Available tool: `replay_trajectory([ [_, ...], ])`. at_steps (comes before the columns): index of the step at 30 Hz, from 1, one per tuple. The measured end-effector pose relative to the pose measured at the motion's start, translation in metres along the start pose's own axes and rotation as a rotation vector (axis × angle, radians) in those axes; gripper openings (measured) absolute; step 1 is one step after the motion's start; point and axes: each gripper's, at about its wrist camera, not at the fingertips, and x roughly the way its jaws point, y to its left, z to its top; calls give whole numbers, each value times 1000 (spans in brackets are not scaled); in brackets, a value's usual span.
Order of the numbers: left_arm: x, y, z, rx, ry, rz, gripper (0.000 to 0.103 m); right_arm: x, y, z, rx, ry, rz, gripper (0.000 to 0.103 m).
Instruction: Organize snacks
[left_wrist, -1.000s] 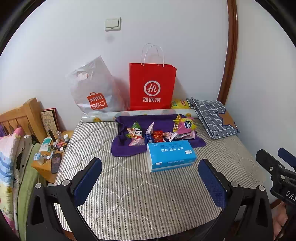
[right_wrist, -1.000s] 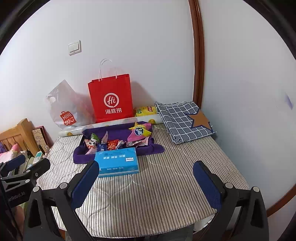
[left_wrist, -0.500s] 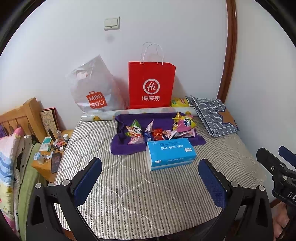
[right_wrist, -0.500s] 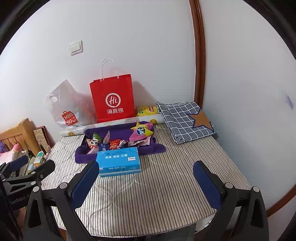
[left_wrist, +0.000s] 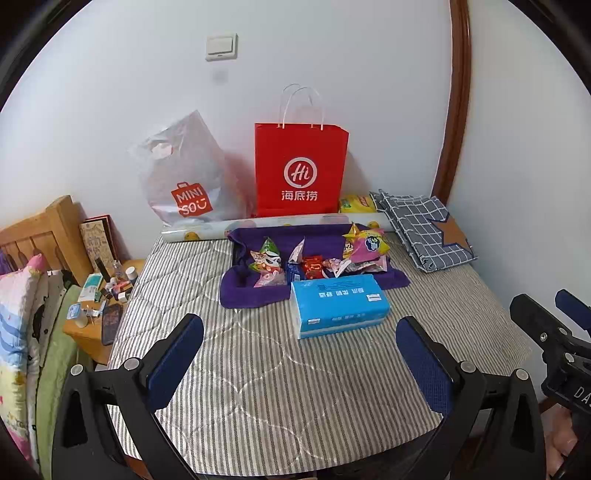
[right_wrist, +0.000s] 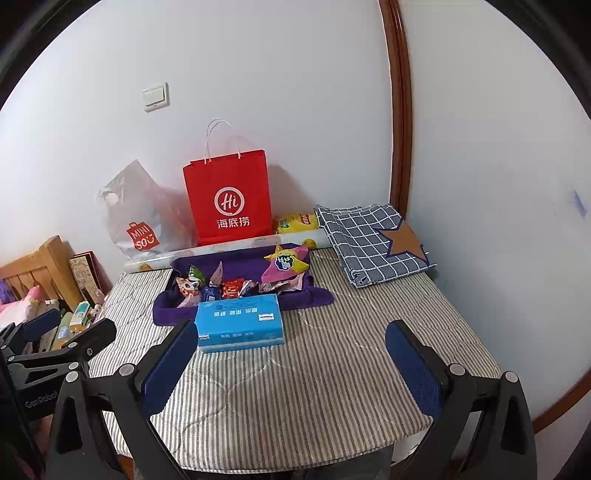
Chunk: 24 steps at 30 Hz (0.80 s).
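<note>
Several small snack packets (left_wrist: 314, 260) (right_wrist: 236, 282) lie on a purple cloth (left_wrist: 240, 288) (right_wrist: 173, 310) at the back middle of a striped table. A pink and yellow star-shaped packet (left_wrist: 369, 242) (right_wrist: 286, 262) sits at the cloth's right end. A yellow snack bag (left_wrist: 356, 203) (right_wrist: 297, 221) lies by the wall. My left gripper (left_wrist: 299, 354) is open and empty over the table's front. My right gripper (right_wrist: 291, 356) is open and empty, likewise short of the snacks.
A blue tissue box (left_wrist: 340, 304) (right_wrist: 240, 321) lies in front of the cloth. A red paper bag (left_wrist: 301, 170) (right_wrist: 229, 195), a Miniso plastic bag (left_wrist: 184, 173) and a paper roll (left_wrist: 266, 223) stand at the back. A folded checked cloth (left_wrist: 424, 229) (right_wrist: 373, 240) lies back right. A cluttered nightstand (left_wrist: 99, 302) is left.
Both grippers have drifted slightly; the right wrist view has shifted so the table contents sit a little further right. Nothing on the table has moved.
</note>
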Motion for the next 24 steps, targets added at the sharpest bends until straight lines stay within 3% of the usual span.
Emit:
replay_trajectory([
  [24,-2,-2,0,1,-2,-6,103,-7,4,0,-4,-9,5,103],
])
